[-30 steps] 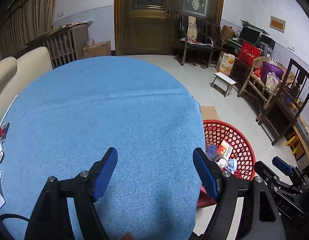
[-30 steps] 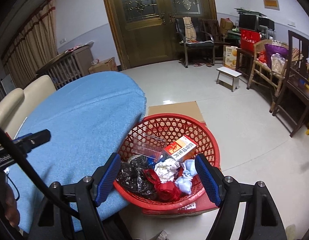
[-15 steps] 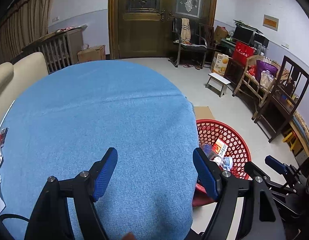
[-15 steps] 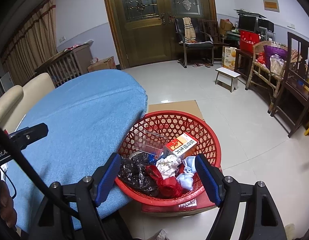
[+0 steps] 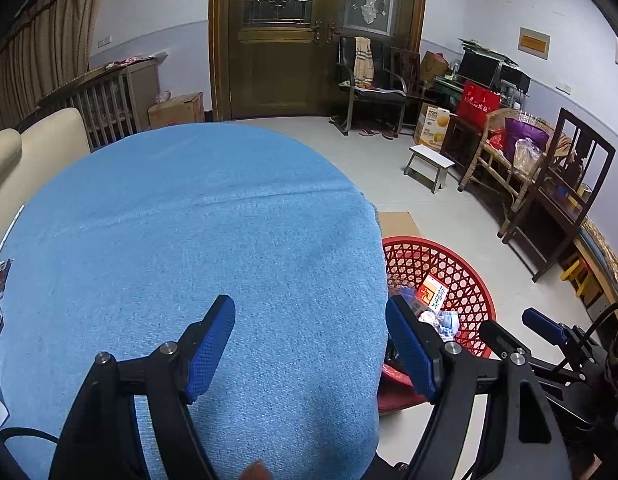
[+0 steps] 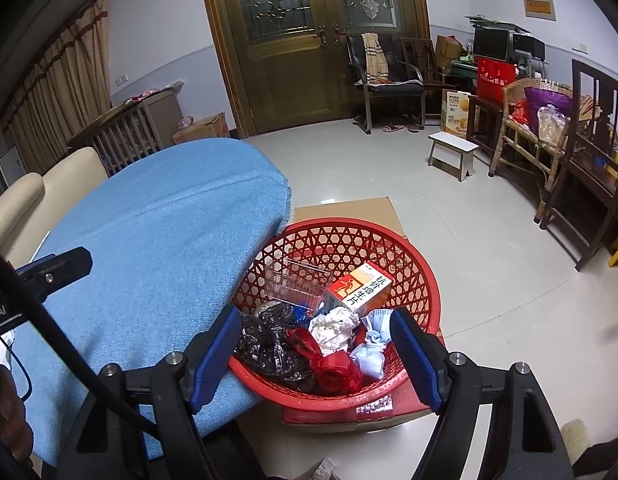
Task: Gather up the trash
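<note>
Down beside the table's right edge I see one round red plastic lattice basket (image 6: 349,248), standing on a flat sheet of brown cardboard (image 6: 349,210) on the floor. Inside it I count one orange-and-white printed carton (image 6: 359,288), one clear plastic box (image 6: 297,280), one crumpled white paper wad (image 6: 335,326), one black plastic bag (image 6: 265,340), one bunched red plastic bag (image 6: 329,364) and two pale blue-white wads (image 6: 369,354); anything buried under them I cannot make out. My right gripper (image 6: 315,356) hangs over the basket's near rim, its two blue pads spread wide with nothing between them. My left gripper (image 5: 311,350) hovers above the near part of the one blue cloth-covered table (image 5: 189,240), likewise released and empty. From that left view the basket (image 5: 441,264) shows partly behind the cloth's right edge. Farther out stand one small white stool (image 6: 453,152) and a wooden double door (image 6: 309,40).
</note>
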